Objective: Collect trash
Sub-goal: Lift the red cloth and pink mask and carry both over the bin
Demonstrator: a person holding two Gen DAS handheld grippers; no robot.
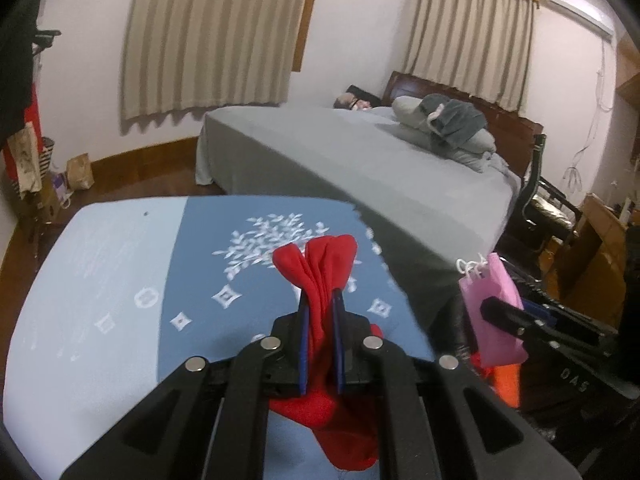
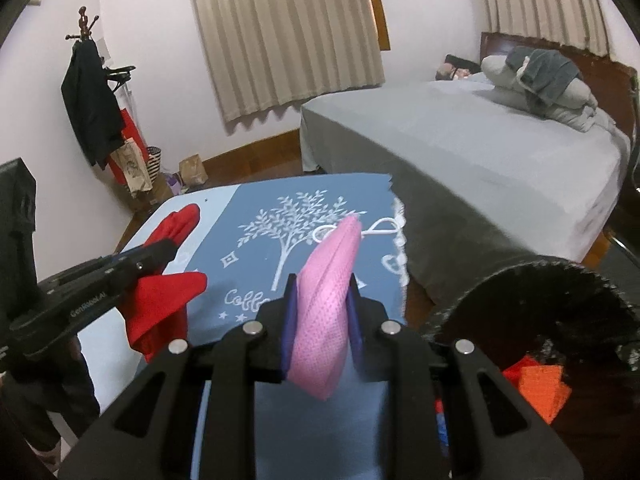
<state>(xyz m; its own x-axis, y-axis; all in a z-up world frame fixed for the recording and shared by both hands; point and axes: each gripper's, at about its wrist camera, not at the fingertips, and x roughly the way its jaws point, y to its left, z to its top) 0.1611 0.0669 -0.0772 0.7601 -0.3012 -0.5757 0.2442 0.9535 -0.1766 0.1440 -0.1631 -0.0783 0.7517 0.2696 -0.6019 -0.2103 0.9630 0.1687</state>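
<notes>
A surface (image 1: 120,280) covered with a blue cloth fills the near ground; the cloth is pale blue at its left side and deeper blue toward the right, printed with a white tree (image 2: 294,226) and small diamond shapes. The left gripper (image 1: 320,308) hangs above it, its fingers (image 1: 303,340) pinching a red cloth (image 1: 320,264) whose ends fan out past the tips while the rest droops below. The right gripper (image 2: 322,292) sits to its right, its fingers (image 2: 289,320) pressed onto a pink non-woven bag (image 2: 328,292) with white cord handles (image 2: 380,230). Just right of the surface stands a dark bin (image 2: 532,276) with a ragged rim, orange and red scraps (image 2: 540,388) lying inside.

Beyond the surface, a bed (image 1: 360,160) with a grey sheet runs toward a dark wooden headboard (image 1: 480,108), pillows and folded grey bedding (image 1: 444,124) piled at its head. Beige curtains (image 1: 216,36) hang on the white wall. At the left, a coat stand (image 2: 86,40) carries a dark garment, with paper bags (image 2: 192,170) on the wooden floor near it.
</notes>
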